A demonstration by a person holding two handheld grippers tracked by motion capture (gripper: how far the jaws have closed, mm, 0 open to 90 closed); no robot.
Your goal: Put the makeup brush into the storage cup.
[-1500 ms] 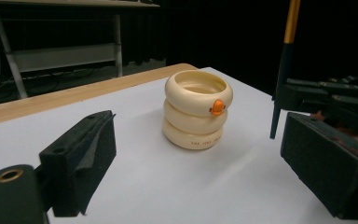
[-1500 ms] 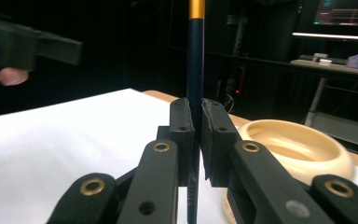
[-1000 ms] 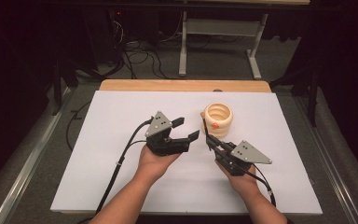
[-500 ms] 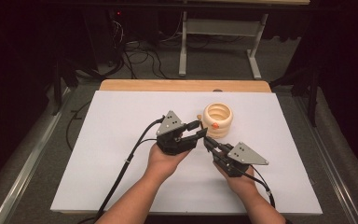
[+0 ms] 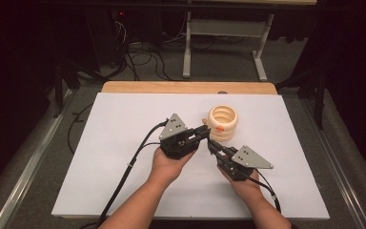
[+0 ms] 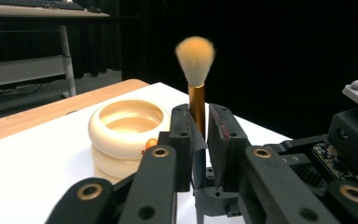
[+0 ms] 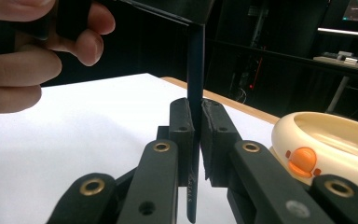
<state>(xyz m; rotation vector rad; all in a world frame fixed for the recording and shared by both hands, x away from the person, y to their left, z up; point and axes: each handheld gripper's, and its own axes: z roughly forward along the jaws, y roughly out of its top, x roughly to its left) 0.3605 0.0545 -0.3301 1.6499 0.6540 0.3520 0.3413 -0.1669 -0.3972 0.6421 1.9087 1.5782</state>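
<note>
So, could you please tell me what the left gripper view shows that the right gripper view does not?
The left gripper view gives the brush from its top end: orange bristles over a gold collar, standing between the jaws of the left gripper. The right gripper view gives the brush's dark handle pinched in the right gripper, with fingers of the left hand above. Both show the cream pot with its orange button on the white table.

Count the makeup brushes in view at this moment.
1. The brush is held between the two grippers, beside the cream holder: the left gripper clamps its gold collar, bristles up, and the right gripper clamps its dark handle. The holder's inside is partly hidden, so more cannot be ruled out.
</note>
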